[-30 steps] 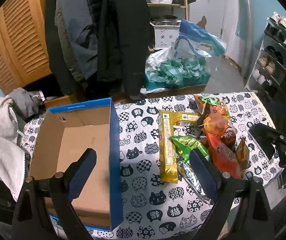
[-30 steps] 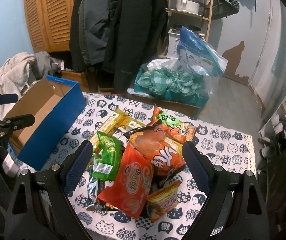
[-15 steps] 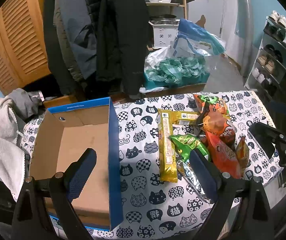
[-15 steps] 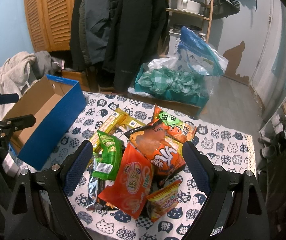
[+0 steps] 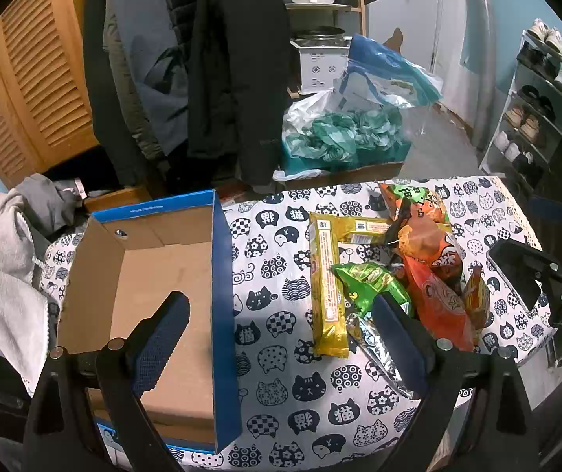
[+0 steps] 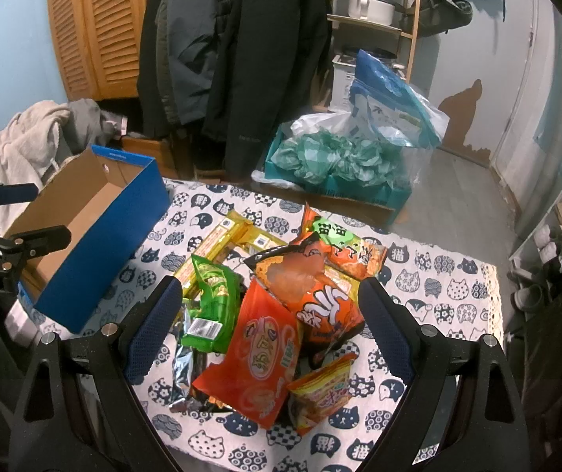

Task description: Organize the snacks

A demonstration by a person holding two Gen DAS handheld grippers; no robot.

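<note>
A pile of snack packets lies on the cat-print tablecloth (image 5: 277, 275): long gold packets (image 5: 326, 287), a green bag (image 6: 212, 303), orange bags (image 6: 259, 358) and a silver packet (image 5: 375, 350). An open blue cardboard box (image 5: 222, 275), empty inside, stands left of the pile; it also shows in the right wrist view (image 6: 112, 244). My left gripper (image 5: 283, 338) is open above the box's right wall and bare cloth. My right gripper (image 6: 269, 330) is open and empty above the orange and green bags.
Coats (image 6: 241, 59) hang behind the table. A box of teal-wrapped bundles (image 6: 332, 165) and plastic bags sit on the floor beyond the far edge. A grey-white towel (image 5: 2, 275) lies left of the box. A shoe rack (image 5: 536, 98) stands at the right.
Both grippers have barely moved; both stay open and nothing on the table has shifted.
</note>
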